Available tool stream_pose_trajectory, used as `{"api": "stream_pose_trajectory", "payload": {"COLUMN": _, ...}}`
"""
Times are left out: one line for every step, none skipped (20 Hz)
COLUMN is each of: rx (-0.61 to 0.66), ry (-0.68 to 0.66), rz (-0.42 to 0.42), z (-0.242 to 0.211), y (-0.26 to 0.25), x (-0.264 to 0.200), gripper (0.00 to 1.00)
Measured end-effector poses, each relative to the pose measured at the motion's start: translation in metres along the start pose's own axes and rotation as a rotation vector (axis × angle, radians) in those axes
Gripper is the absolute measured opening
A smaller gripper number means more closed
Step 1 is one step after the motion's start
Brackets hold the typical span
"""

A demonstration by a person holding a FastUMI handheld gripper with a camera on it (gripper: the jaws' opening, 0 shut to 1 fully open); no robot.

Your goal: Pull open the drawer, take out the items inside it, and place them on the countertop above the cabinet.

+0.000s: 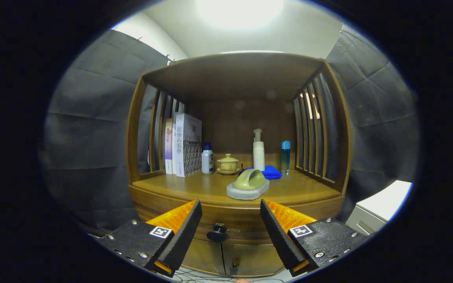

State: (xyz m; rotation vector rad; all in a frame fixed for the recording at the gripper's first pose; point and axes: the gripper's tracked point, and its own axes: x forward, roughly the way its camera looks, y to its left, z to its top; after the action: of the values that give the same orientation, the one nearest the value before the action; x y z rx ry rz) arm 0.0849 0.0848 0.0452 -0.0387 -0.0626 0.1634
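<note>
A wooden cabinet stands ahead with its drawer [242, 220] closed under the countertop [195, 188]. The drawer's dark round knob [217, 234] lies between my fingers, a little beyond the tips. My gripper [230, 222] is open, its orange-and-black fingers [187, 226] spread wide with nothing held. On the countertop near the front edge rests a grey sponge brush with a green handle [248, 184], and a blue cloth [270, 172] lies behind it. The drawer's inside is hidden.
At the back of the countertop stand boxes [185, 145], a small white bottle [207, 159], a lidded yellow cup [227, 164], a white pump bottle [258, 151] and a blue bottle [285, 156]. Slatted sides flank the shelf. Cabinet doors [226, 257] sit below the drawer. A white unit [383, 208] stands right.
</note>
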Motion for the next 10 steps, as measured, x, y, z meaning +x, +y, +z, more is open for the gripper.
{"api": "stream_pose_trajectory", "payload": {"rx": 0.016, "ry": -0.002, "rz": -0.002, "z": 0.006, "y": -0.004, "x": -0.01, "gripper": 0.93}}
{"api": "stream_pose_trajectory", "payload": {"rx": 0.032, "ry": -0.004, "rz": -0.006, "z": 0.012, "y": -0.008, "x": -0.02, "gripper": 0.93}}
{"api": "stream_pose_trajectory", "payload": {"rx": 0.046, "ry": -0.005, "rz": -0.008, "z": 0.017, "y": -0.011, "x": -0.029, "gripper": 0.93}}
{"api": "stream_pose_trajectory", "payload": {"rx": 0.057, "ry": -0.005, "rz": -0.006, "z": 0.021, "y": -0.013, "x": -0.039, "gripper": 0.93}}
{"api": "stream_pose_trajectory", "payload": {"rx": 0.062, "ry": -0.006, "rz": 0.0, "z": 0.024, "y": -0.013, "x": -0.047, "gripper": 0.93}}
{"api": "stream_pose_trajectory", "payload": {"rx": 0.059, "ry": -0.01, "rz": 0.004, "z": 0.027, "y": -0.015, "x": -0.056, "gripper": 0.93}}
{"api": "stream_pose_trajectory", "payload": {"rx": 0.055, "ry": -0.017, "rz": 0.004, "z": 0.029, "y": -0.017, "x": -0.064, "gripper": 0.93}}
{"api": "stream_pose_trajectory", "payload": {"rx": 0.052, "ry": -0.022, "rz": 0.006, "z": 0.029, "y": -0.019, "x": -0.073, "gripper": 0.93}}
{"api": "stream_pose_trajectory", "payload": {"rx": 0.048, "ry": -0.023, "rz": 0.008, "z": 0.028, "y": -0.021, "x": -0.082, "gripper": 0.93}}
{"api": "stream_pose_trajectory", "payload": {"rx": 0.046, "ry": -0.024, "rz": 0.016, "z": 0.026, "y": -0.021, "x": -0.09, "gripper": 0.93}}
